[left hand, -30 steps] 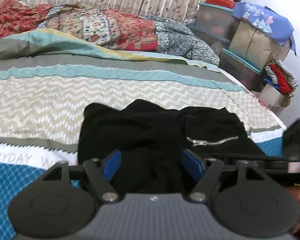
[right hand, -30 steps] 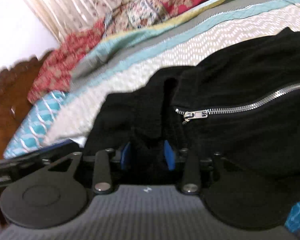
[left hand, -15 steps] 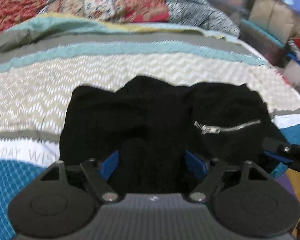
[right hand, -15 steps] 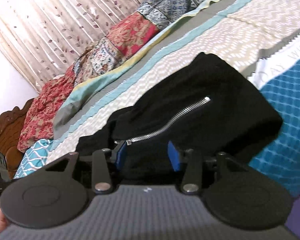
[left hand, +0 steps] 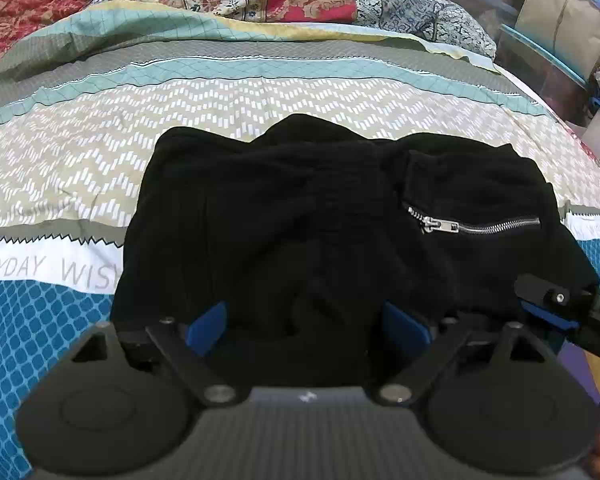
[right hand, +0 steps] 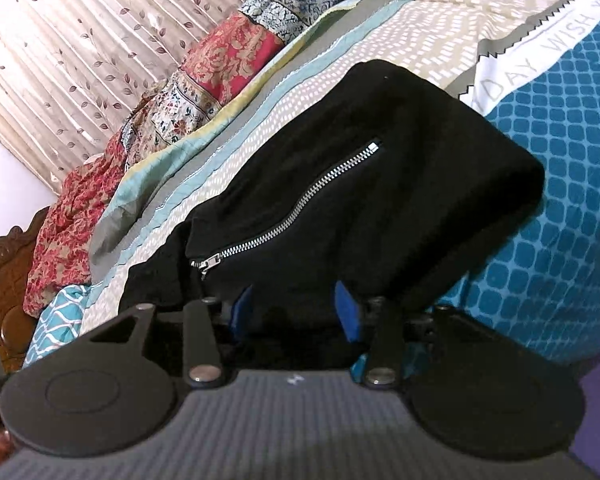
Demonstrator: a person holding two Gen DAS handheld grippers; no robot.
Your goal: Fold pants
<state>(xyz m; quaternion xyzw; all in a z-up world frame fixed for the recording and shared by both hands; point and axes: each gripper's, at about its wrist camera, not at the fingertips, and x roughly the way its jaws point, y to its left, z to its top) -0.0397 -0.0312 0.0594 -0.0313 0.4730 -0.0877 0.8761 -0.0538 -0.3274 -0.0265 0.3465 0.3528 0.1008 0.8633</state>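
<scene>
- Left wrist view: black pants lie bunched on the bedspread, long axis crosswise; the left gripper straddles their near edge, jaws opening wide, cloth between, not pinched.
- Right wrist view: the right gripper, half open, sits at the pants' near end below the zipper; grip cannot be told.
</scene>
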